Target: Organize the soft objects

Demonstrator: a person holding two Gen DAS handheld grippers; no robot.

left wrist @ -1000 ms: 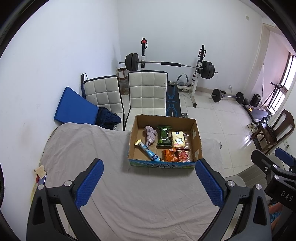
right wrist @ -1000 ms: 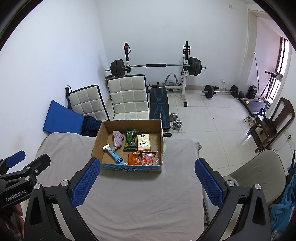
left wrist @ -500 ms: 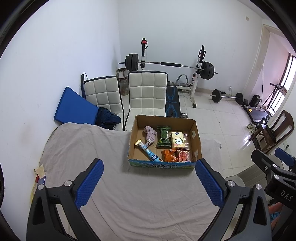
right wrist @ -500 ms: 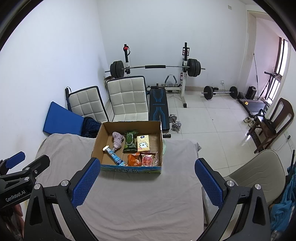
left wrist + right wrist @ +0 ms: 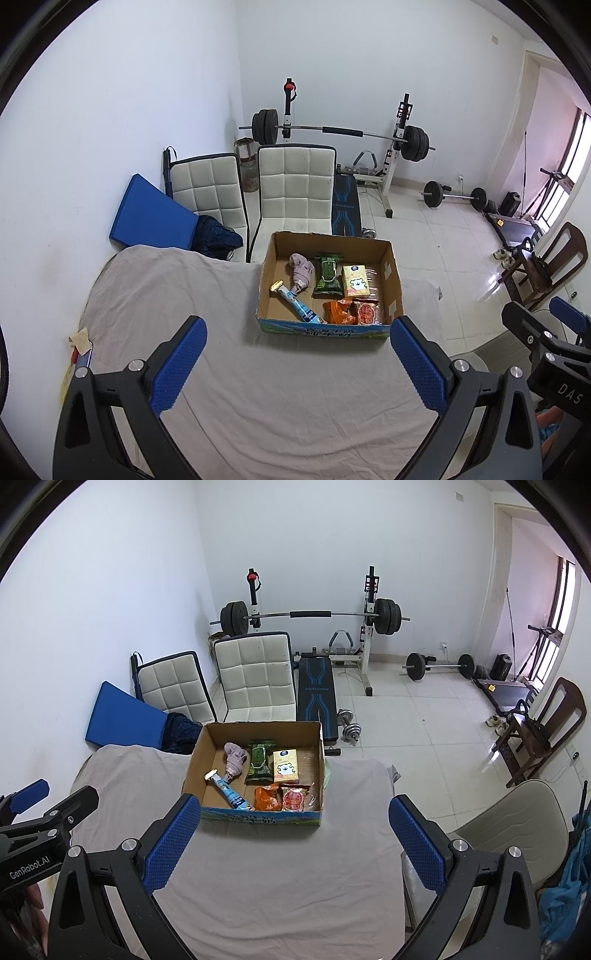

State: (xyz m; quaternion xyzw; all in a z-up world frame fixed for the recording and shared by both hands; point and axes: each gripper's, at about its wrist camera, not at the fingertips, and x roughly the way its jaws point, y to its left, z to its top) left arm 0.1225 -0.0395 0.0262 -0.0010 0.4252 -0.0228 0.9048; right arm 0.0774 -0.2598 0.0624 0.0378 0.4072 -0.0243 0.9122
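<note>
Nearest the cameras, the left tool (image 5: 295, 363) and the right tool (image 5: 291, 840) hang above the cloth-covered tabletop (image 5: 277, 886), each with its blue pads spread wide apart and nothing between them. They sit side by side and well short of the goods, a stance that suits a wide look over everything.

Farther out, a cardboard box (image 5: 393, 280) rests on the cloth, its open top making each item reachable from above. Inside, a blue tube (image 5: 297, 304) lies diagonally at the near left, with an orange packet (image 5: 336, 312) and a red snack packet (image 5: 365, 313) against the near wall. Behind them lie a pink cloth bundle (image 5: 300, 271), a green pouch (image 5: 327, 275) and a yellow tissue pack (image 5: 354, 281).

All the soft items lie in the box; this fits either a finished gathering or a lot awaiting sorting.
</note>
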